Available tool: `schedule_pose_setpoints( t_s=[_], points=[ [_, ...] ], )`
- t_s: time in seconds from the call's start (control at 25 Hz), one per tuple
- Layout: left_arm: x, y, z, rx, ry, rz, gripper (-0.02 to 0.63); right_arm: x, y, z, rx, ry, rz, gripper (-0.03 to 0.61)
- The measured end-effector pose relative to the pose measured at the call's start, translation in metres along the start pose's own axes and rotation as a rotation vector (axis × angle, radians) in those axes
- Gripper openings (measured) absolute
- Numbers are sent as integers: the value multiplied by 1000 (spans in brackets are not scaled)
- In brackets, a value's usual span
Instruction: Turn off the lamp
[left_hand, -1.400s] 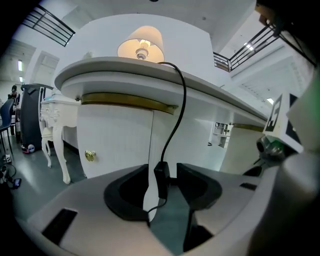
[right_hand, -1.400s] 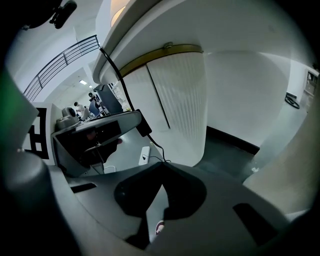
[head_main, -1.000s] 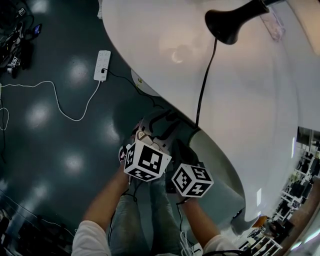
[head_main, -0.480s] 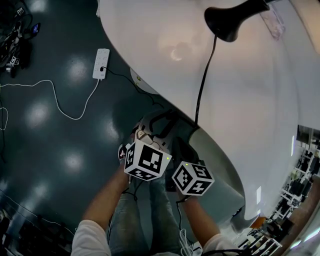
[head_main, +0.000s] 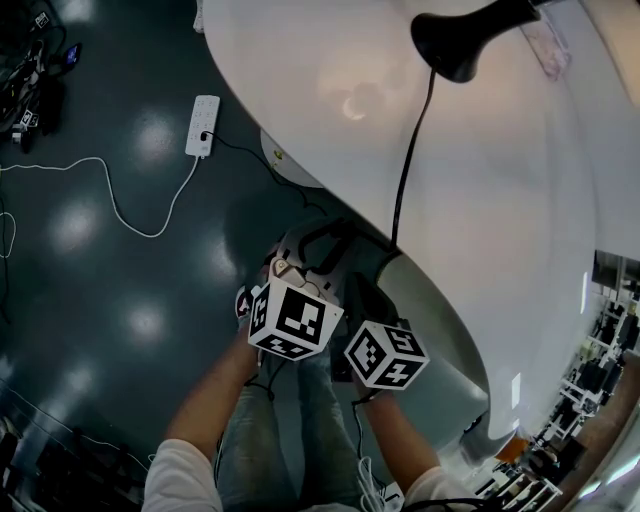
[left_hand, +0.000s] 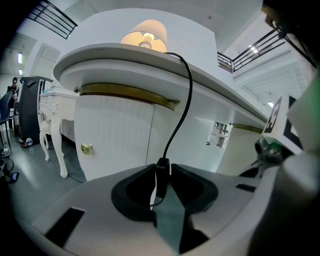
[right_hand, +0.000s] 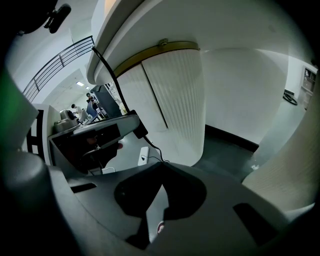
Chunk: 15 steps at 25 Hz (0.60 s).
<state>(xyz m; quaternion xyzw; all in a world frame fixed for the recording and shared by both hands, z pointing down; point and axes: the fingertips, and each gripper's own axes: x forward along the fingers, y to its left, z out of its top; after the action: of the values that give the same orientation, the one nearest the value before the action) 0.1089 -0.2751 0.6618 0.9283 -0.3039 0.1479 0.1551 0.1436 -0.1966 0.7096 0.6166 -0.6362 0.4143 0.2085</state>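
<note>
on the white counter (left_hand: 100, 56), lit lamp (left_hand: 145, 36)

In my left gripper view, glowing cream lampshade (left_hand: 144, 35), lower part hidden behind white curved countertop's rim (left_hand: 100, 52).

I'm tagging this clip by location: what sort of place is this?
Probably a large showroom-like hall or lab: a curved white counter bearing a lit lamp, railed galleries overhead, a power strip on the dark floor.
</note>
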Motion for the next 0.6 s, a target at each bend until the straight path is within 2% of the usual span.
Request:
schedule_pose_setpoints(
  t_s=[0.2, 0.6],
  points=[
    [-1, 1, 1, -4, -1, 1, 74, 0, 1, 2, 6, -3, 6, -2],
    [0, 3, 1, -20, -7, 15, 72, 1, -2, 1, 10, 1, 9, -2]
  ],
)
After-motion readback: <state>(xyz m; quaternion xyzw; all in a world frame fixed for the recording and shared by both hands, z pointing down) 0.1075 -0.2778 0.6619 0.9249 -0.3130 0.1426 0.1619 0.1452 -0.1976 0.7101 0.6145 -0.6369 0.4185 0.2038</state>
